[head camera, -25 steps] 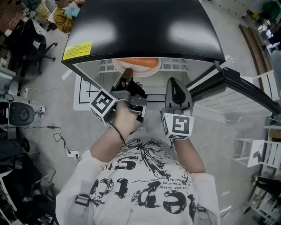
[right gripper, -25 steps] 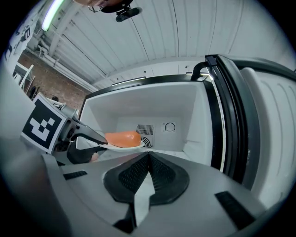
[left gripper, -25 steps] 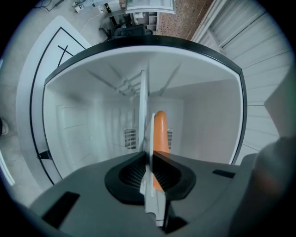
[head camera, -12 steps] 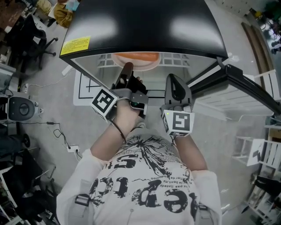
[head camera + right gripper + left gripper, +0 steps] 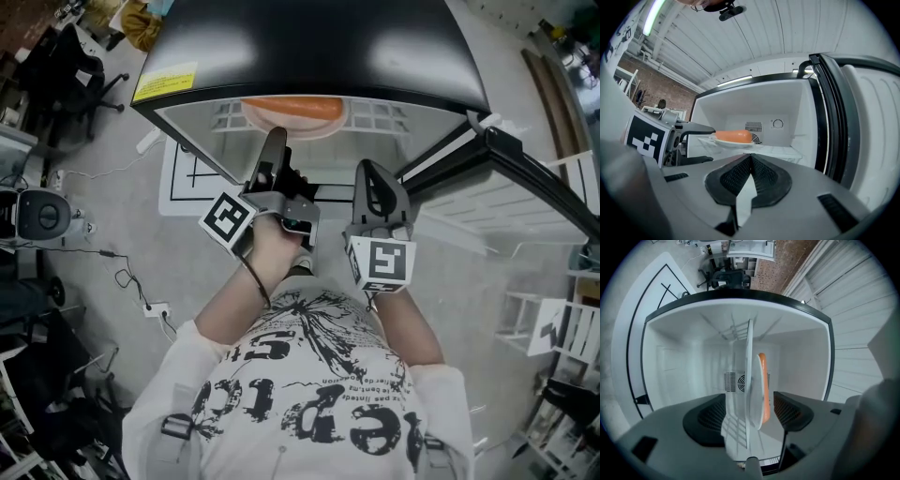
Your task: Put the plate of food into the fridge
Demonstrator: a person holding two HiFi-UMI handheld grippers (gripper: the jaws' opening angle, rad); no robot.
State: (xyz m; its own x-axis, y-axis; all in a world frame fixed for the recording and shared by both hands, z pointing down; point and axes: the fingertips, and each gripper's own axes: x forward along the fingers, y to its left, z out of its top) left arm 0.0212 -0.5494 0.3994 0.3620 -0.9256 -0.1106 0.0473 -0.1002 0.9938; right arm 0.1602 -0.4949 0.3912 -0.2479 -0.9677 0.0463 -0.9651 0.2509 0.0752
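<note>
Sausage (image 5: pixel 731 136) on the plate (image 5: pixel 733 143) lies crosswise in the fridge (image 5: pixel 801 117)

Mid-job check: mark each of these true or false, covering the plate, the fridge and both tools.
1. The plate rests on a shelf inside the fridge. True.
2. The left tool is clamped on the plate. False: its jaws have just been opening and stand apart, with the plate's rim between them and the pads off it.
3. The right tool has its jaws together and holds nothing. True.
4. The fridge door is shut. False: it stands open at the right.
5. The food on the plate is green. False: it is orange.
</note>
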